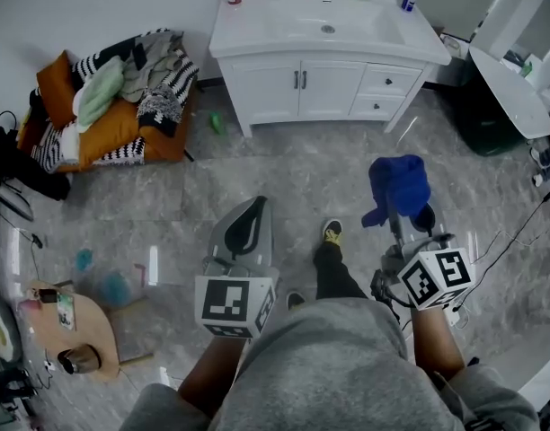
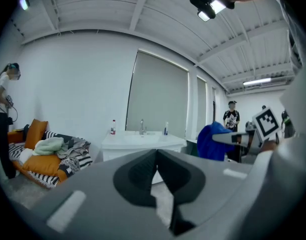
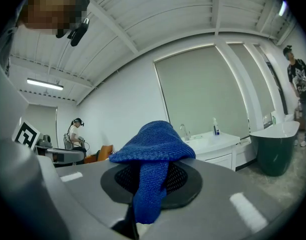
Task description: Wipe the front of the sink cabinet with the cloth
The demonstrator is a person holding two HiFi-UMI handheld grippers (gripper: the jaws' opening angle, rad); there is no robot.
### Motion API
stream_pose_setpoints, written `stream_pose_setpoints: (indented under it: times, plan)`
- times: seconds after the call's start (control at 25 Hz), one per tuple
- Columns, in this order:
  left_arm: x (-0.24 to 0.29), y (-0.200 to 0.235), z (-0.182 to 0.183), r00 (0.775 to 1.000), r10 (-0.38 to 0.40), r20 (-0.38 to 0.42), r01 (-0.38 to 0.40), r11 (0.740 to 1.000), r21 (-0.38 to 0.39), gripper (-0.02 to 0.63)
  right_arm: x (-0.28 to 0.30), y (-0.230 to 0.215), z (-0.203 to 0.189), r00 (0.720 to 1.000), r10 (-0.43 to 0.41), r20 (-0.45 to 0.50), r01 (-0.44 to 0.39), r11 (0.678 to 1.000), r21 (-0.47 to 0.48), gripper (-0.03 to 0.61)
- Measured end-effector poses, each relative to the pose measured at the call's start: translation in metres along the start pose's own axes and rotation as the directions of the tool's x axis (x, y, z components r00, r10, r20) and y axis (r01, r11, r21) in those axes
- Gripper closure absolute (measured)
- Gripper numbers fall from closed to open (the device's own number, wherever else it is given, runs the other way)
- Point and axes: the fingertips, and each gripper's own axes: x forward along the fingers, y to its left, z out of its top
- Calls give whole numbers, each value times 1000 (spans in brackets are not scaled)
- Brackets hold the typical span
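Right claw [image 1: 403, 215] is clamped on the blue knit cloth [image 3: 153, 139], which drapes over its tips, well apart from the white sink cabinet [image 1: 302, 86]. Left claw [image 2: 156, 154] is closed on nothing. The cloth looks soft, light and limp: a grip on a bunched fold should leave a broad flap free for wiping.

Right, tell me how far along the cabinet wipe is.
Done: the blue knitted cloth is clamped in the right gripper. In hand: it is held up well short of the white sink cabinet. Left: the whole cabinet front, not yet wiped. The left gripper is shut, empty.
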Motion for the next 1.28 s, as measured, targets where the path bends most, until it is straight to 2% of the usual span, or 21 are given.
stream_pose_setpoints:
  times: [0.24, 0.72, 1.08, 1.28]
  plan:
    - [60, 13, 4, 999, 19, -35, -19, 1000, -6, 604, 57, -35, 3, 1000, 2, -25, -1, 1000, 26, 506]
    - [196, 18, 40, 995, 68, -70, -68, 998, 6, 604, 161, -127, 23, 996, 33, -81, -29, 998, 52, 506]
    - [267, 21, 50, 985, 113, -127, -111, 994, 23, 604, 220, -185, 34, 998, 12, -60, -13, 1000, -1, 508]
    - [299, 13, 51, 983, 111, -146, -107, 994, 35, 604, 242, -206, 36, 997, 49, -67, -45, 997, 62, 518]
